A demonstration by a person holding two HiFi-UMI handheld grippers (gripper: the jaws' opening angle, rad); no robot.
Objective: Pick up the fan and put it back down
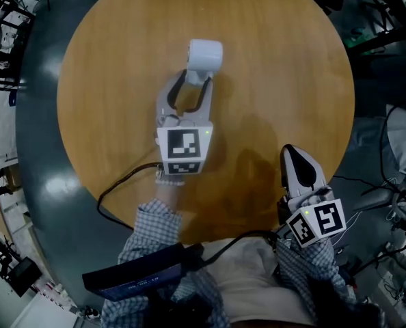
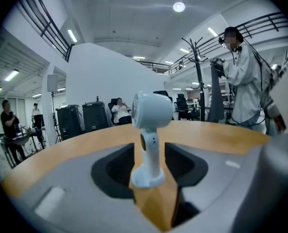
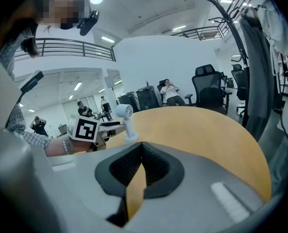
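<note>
A small white fan stands upright on the round wooden table, past its middle. My left gripper reaches to it from the near side. In the left gripper view the fan's stem stands between the two dark pads with a gap on each side, so the left gripper is open around it. My right gripper rests at the table's near right edge, shut and empty, its pads meeting at the tips. From there the fan shows far off to the left.
The table's rim drops to a dark floor with cables. A person in white stands by a coat rack beyond the far edge. Office chairs and seated people are in the background.
</note>
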